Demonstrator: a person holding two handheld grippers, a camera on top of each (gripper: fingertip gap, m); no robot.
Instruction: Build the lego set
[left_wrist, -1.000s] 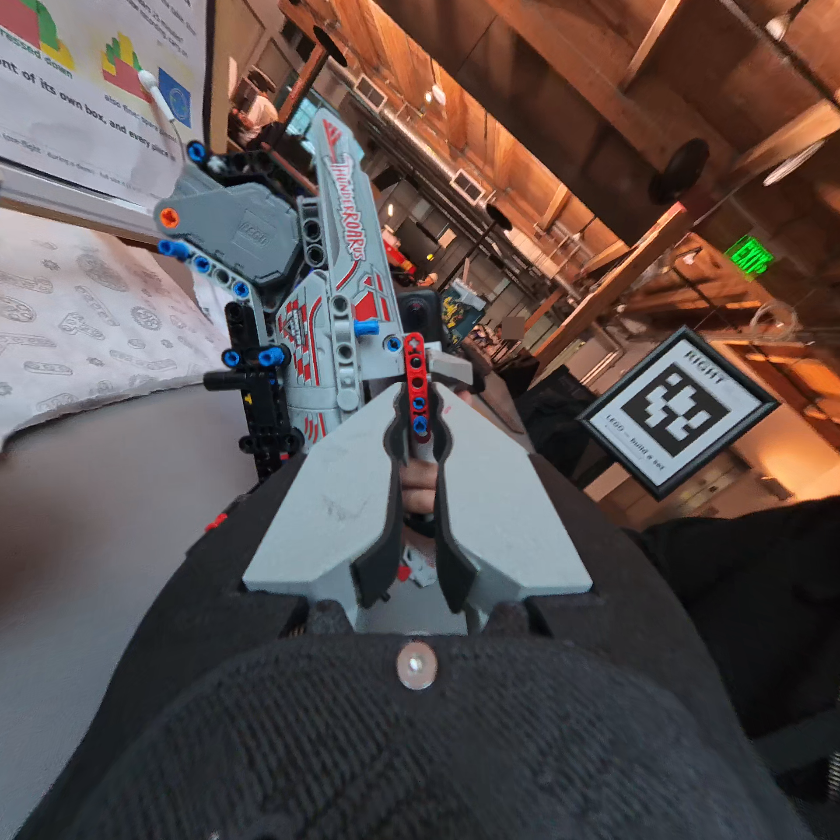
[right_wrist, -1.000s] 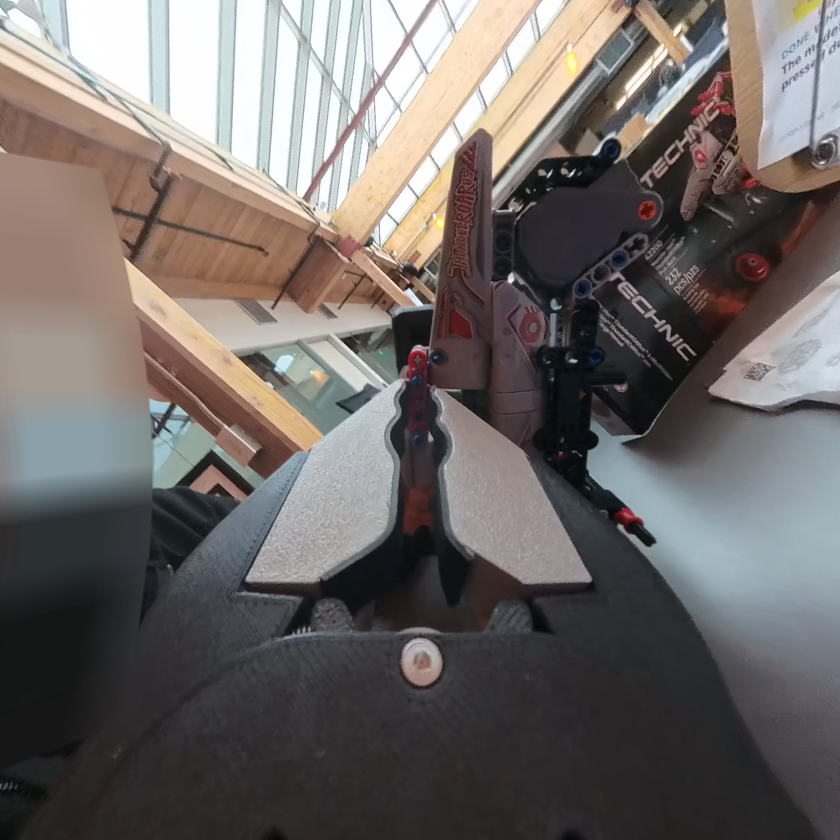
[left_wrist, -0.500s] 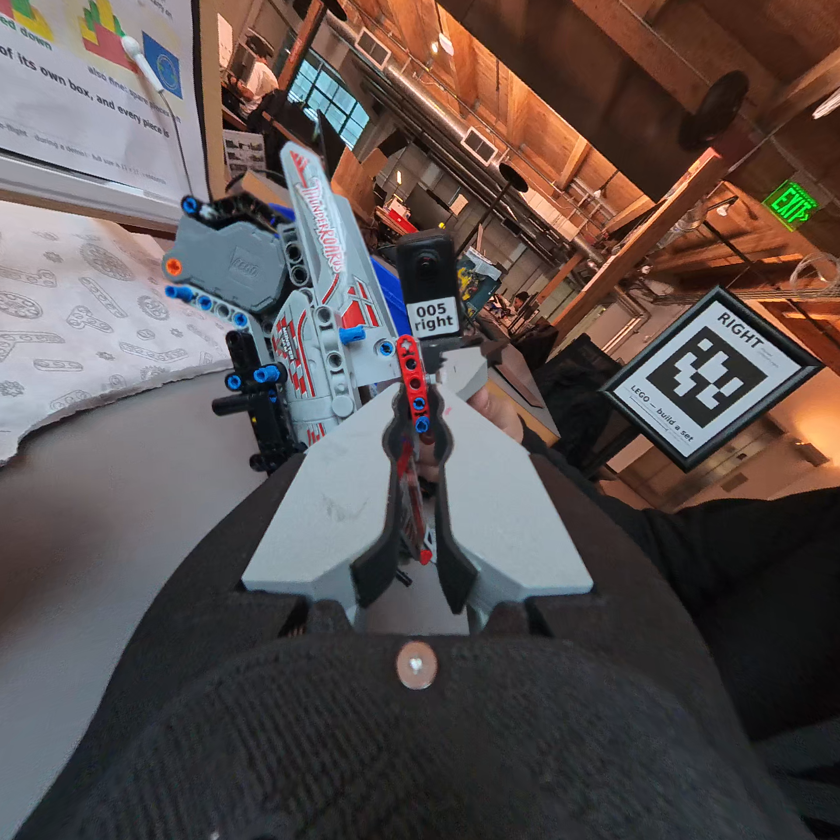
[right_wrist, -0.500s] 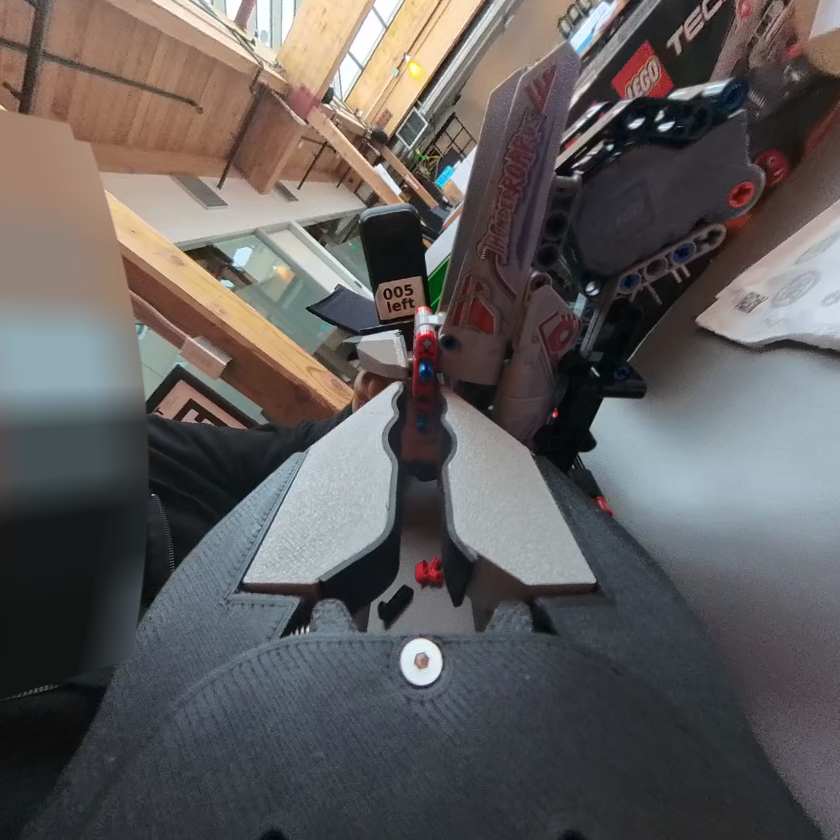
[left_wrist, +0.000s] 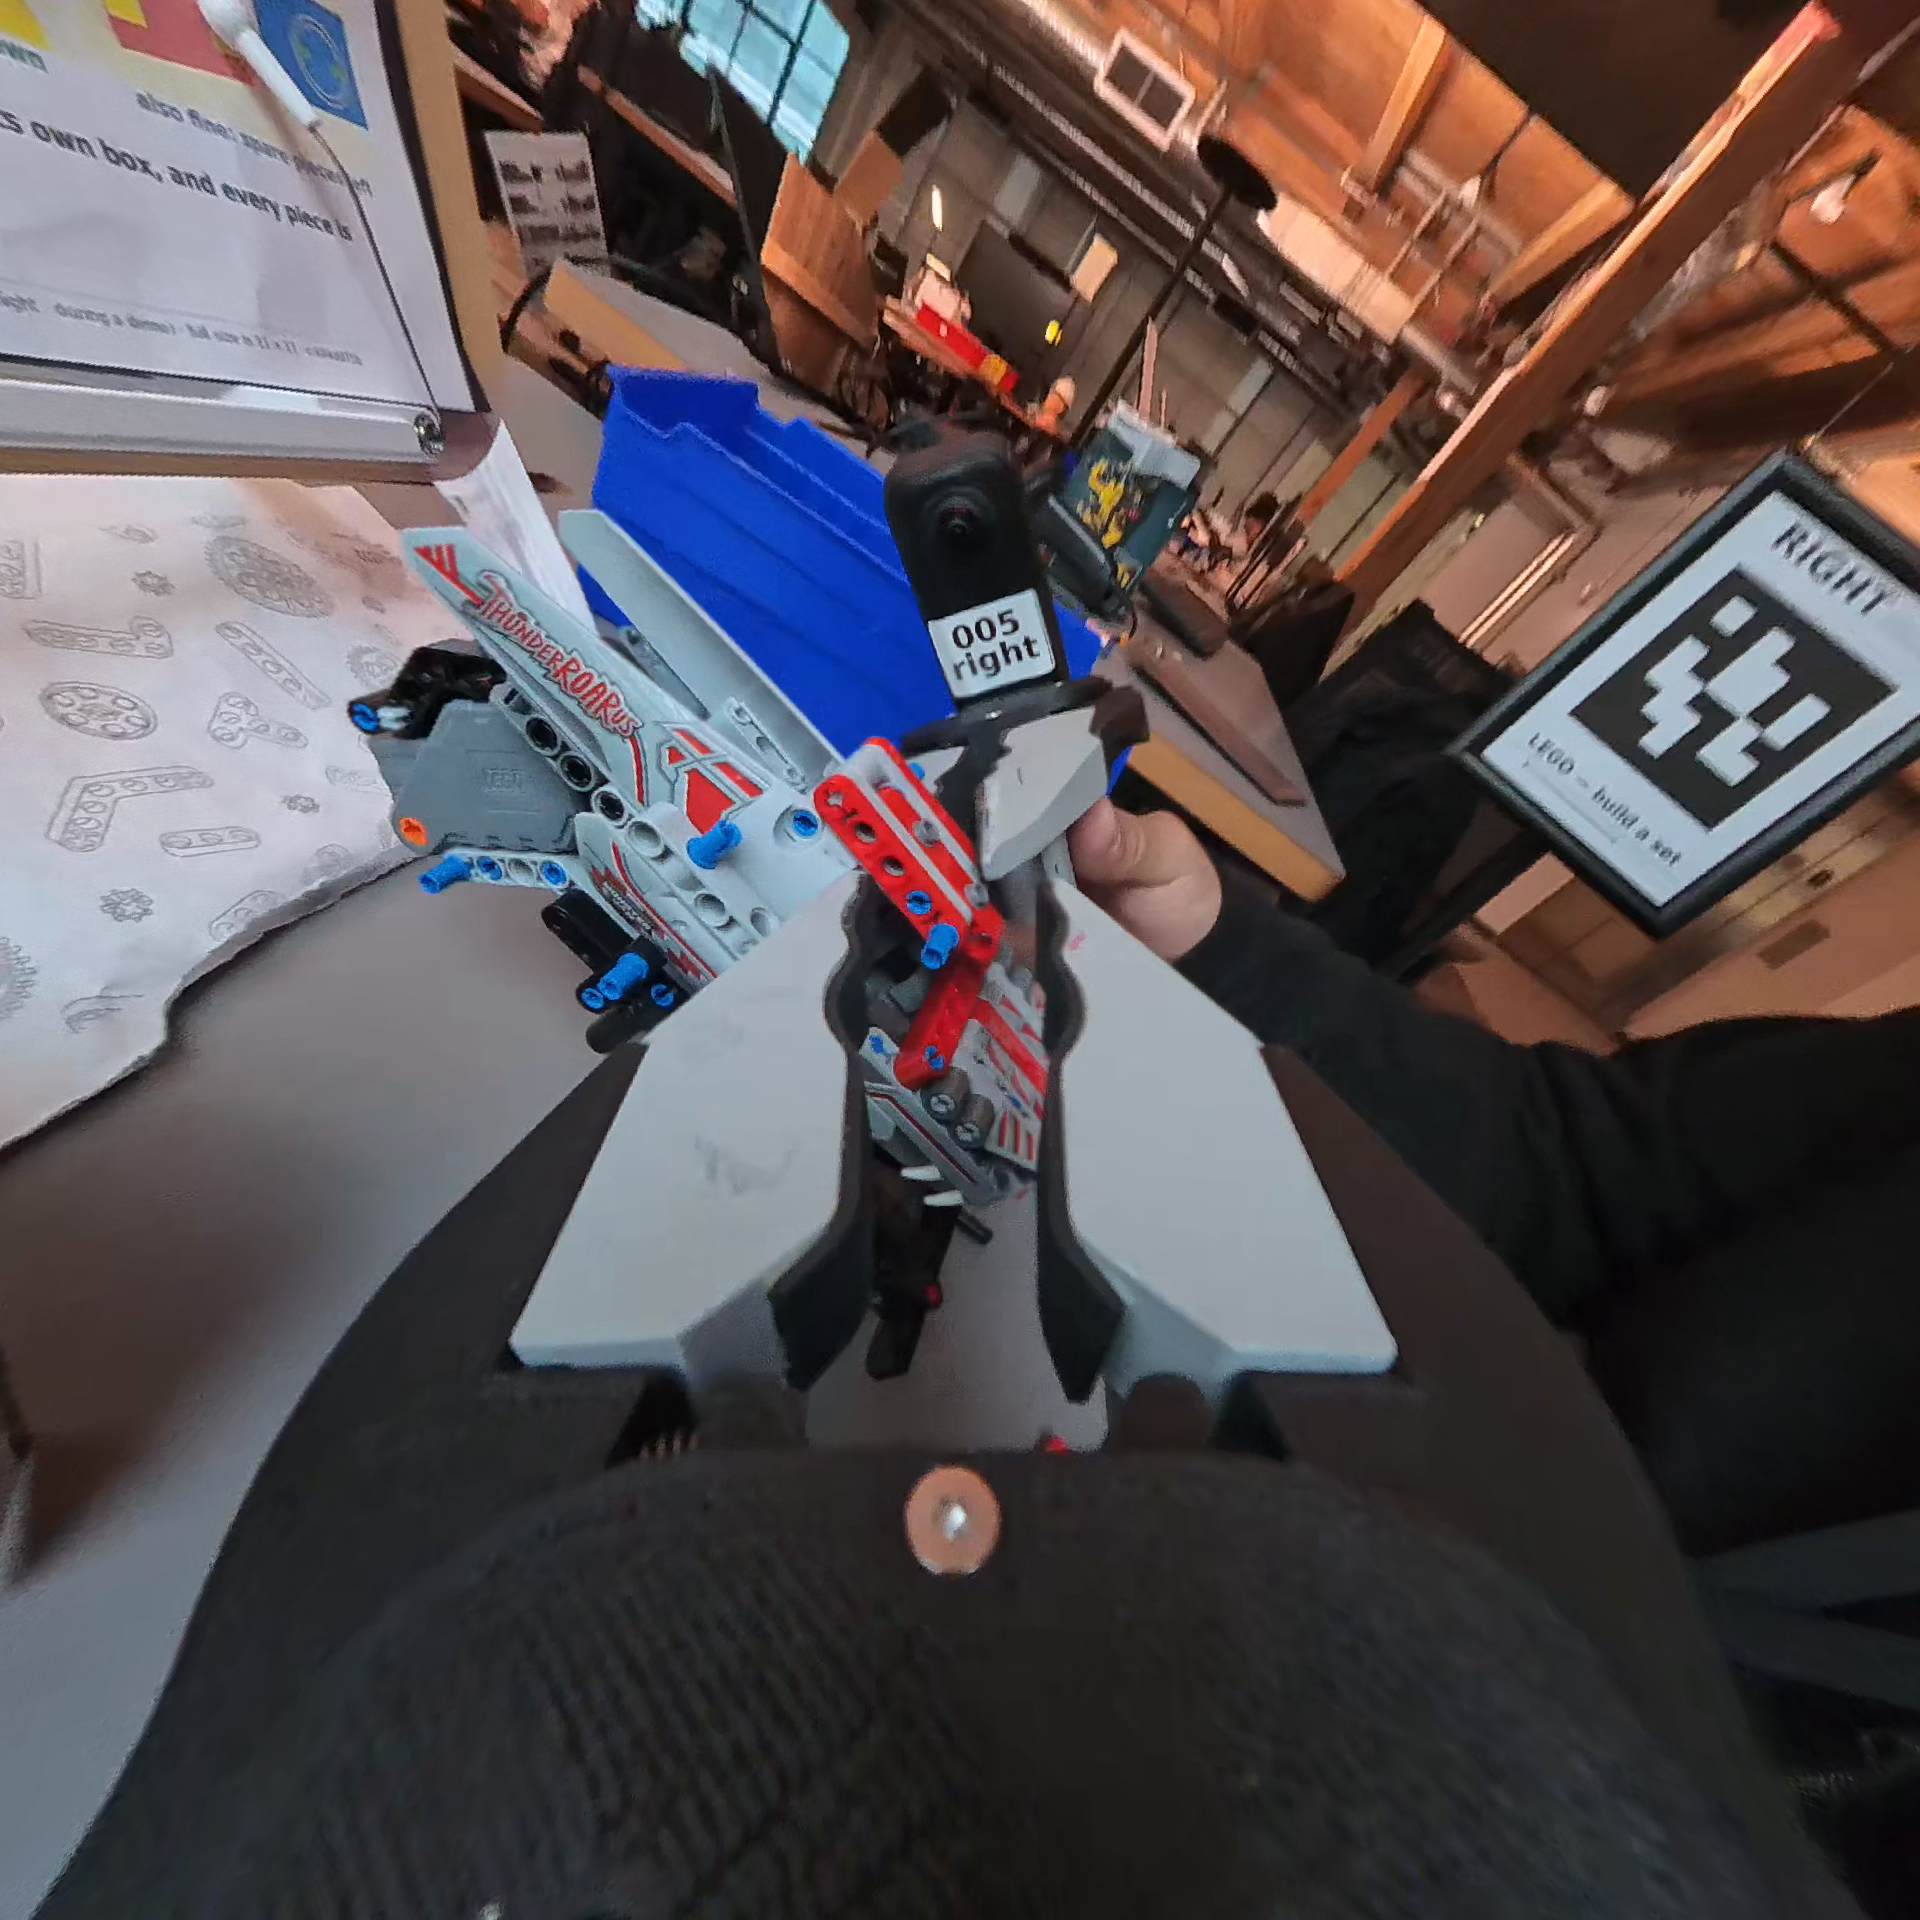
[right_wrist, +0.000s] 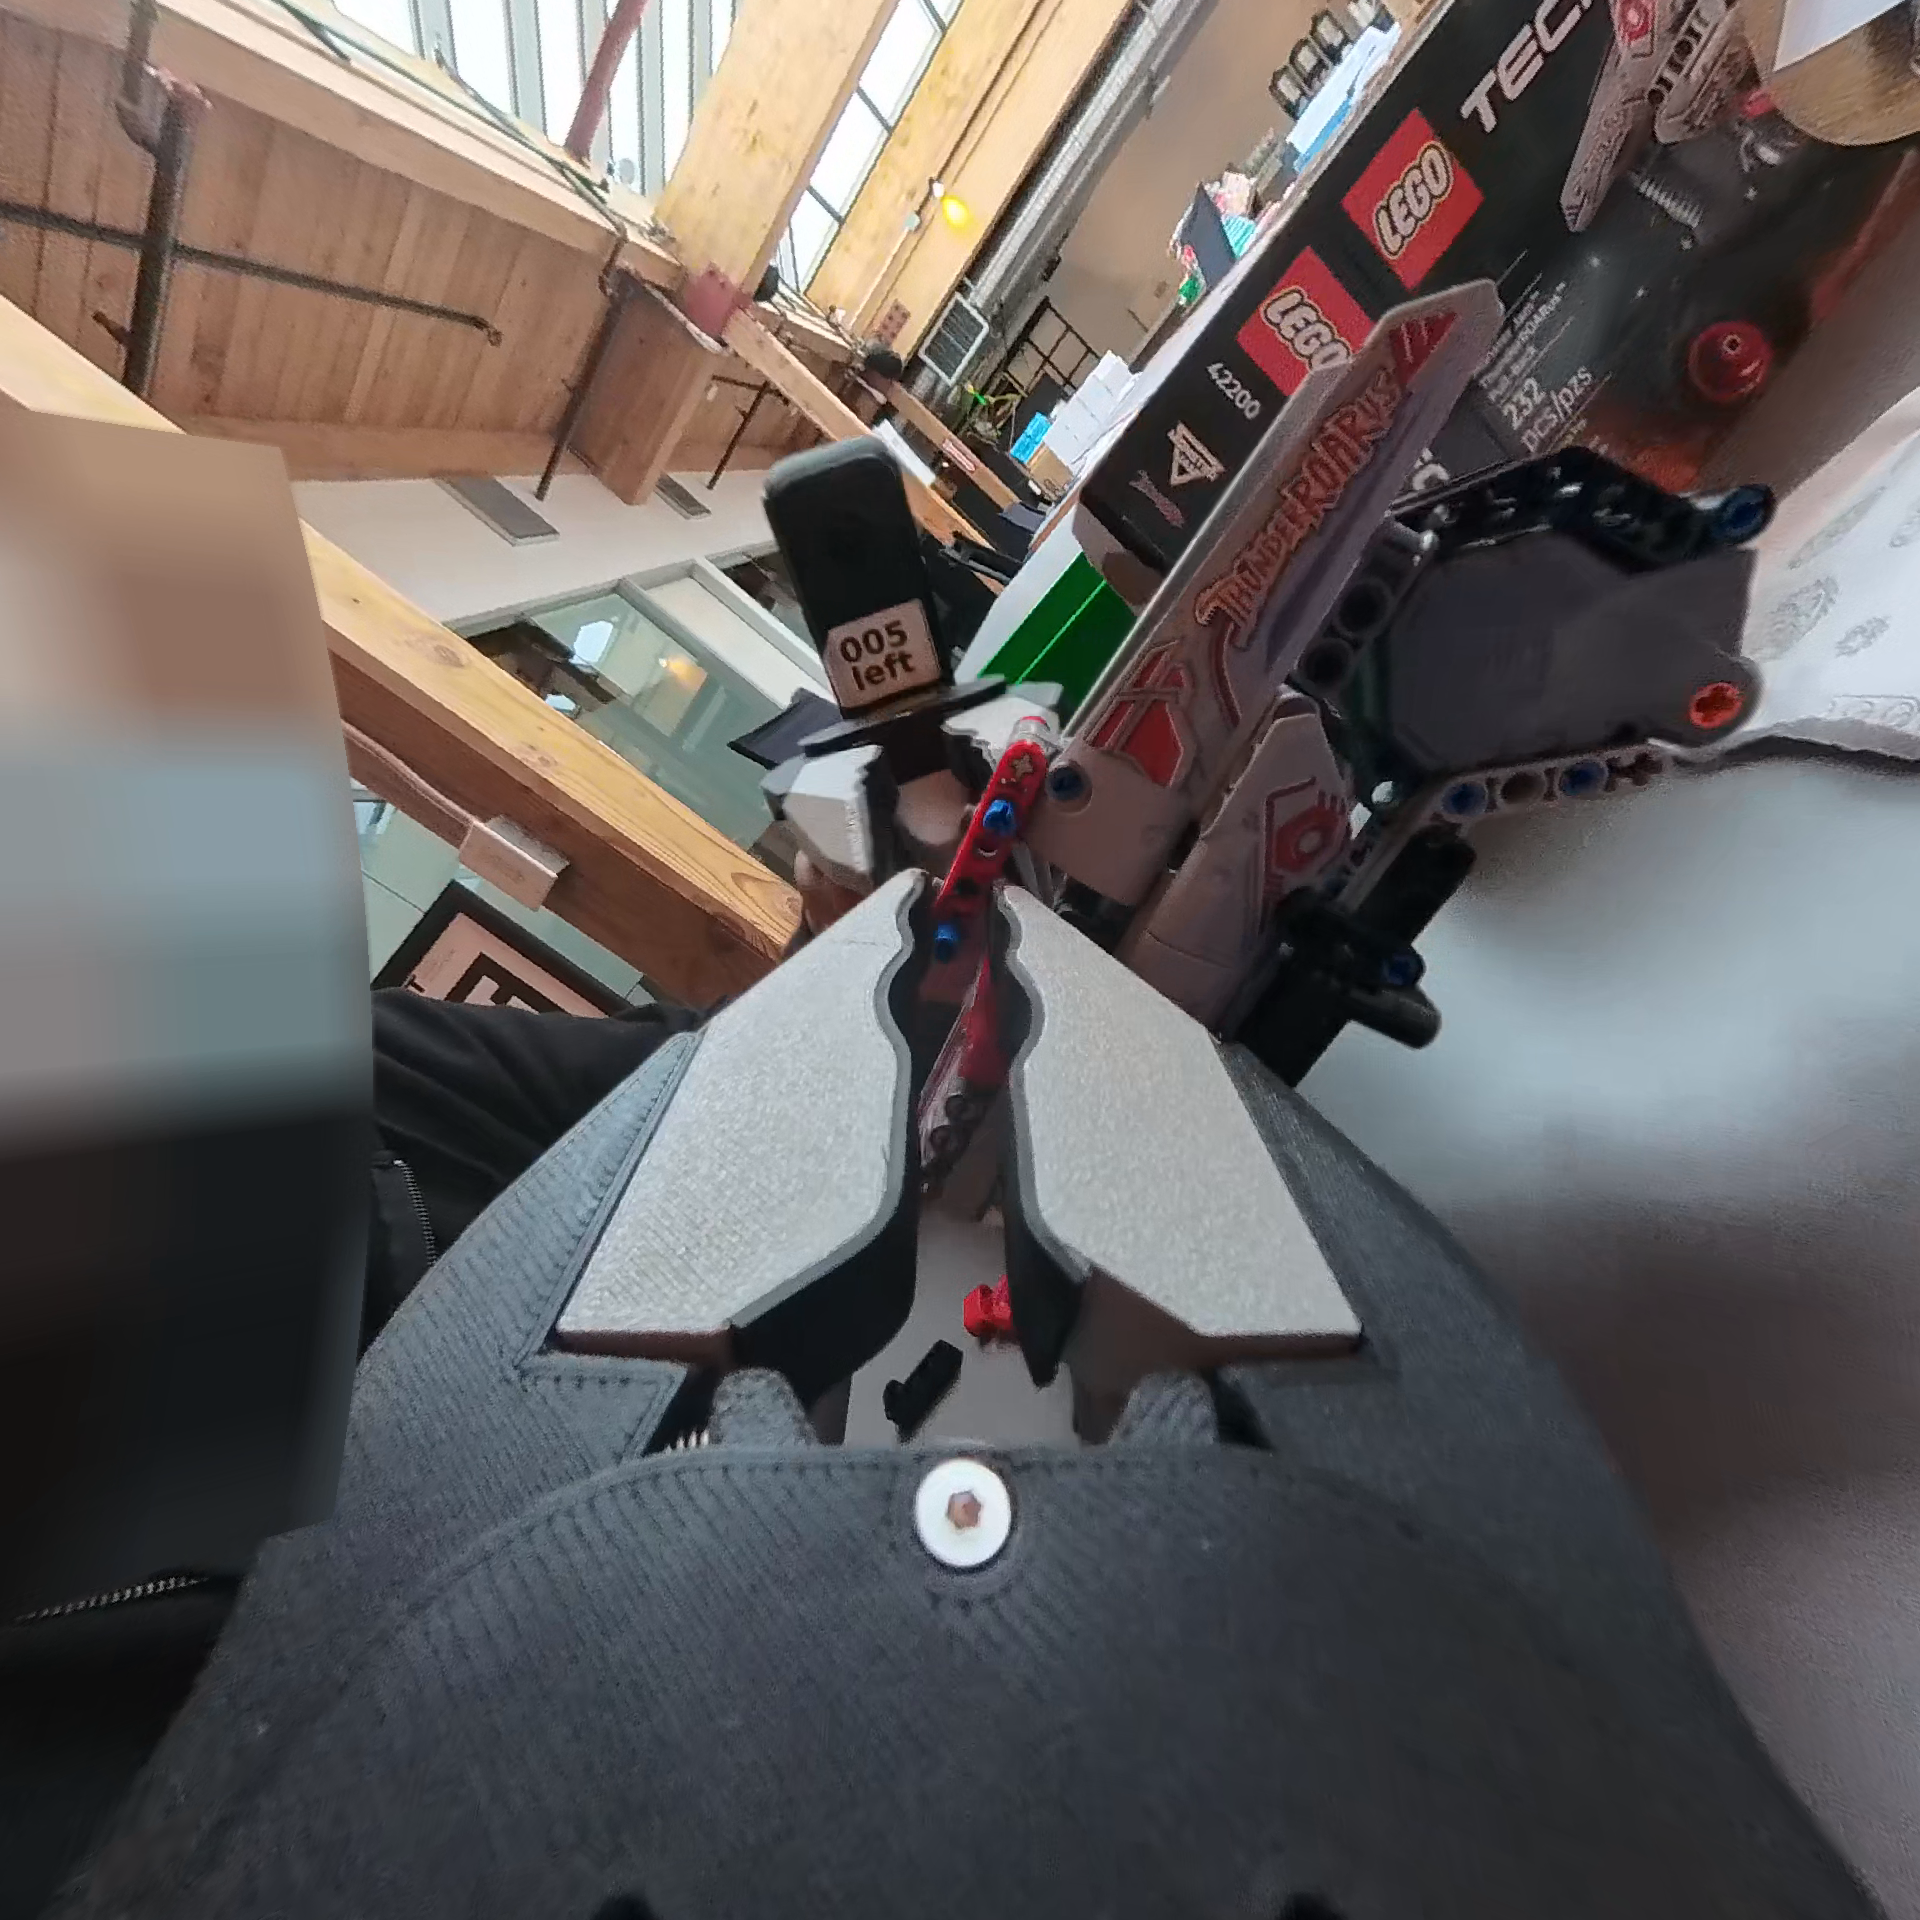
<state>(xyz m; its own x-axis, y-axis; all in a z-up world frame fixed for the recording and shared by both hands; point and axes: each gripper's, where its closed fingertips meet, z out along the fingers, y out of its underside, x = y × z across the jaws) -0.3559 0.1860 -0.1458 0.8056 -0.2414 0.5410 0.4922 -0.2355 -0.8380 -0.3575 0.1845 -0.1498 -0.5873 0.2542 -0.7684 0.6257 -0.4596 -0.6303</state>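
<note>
The Lego model (left_wrist: 623, 790) is a grey body with red-striped wing panels, a dark grey block at its far end, blue pins and red beams (left_wrist: 899, 852). My left gripper (left_wrist: 951, 914) is shut on its near end, around the red beams. My right gripper (right_wrist: 961, 899) is shut on the same red beam (right_wrist: 982, 842) from the opposite side. It also shows in the left wrist view (left_wrist: 1039, 790), in a person's hand. The model (right_wrist: 1299, 665) leans over the grey table. The left gripper (right_wrist: 831, 821) shows beyond it.
A printed paper sheet (left_wrist: 156, 727) lies on the table behind the model. A blue bin (left_wrist: 748, 551), a poster board (left_wrist: 187, 208) and a framed marker sign (left_wrist: 1714, 707) stand around. The black Lego box (right_wrist: 1455, 260) stands at the back. A small red piece (right_wrist: 987, 1309) and black pin (right_wrist: 920, 1377) lie below. The grippers are tip to tip, or close to it.
The model has tipped from standing upright to leaning down toward the table. Both grippers kept their hold and turned with it, and more of the table and blue bin came into view.
</note>
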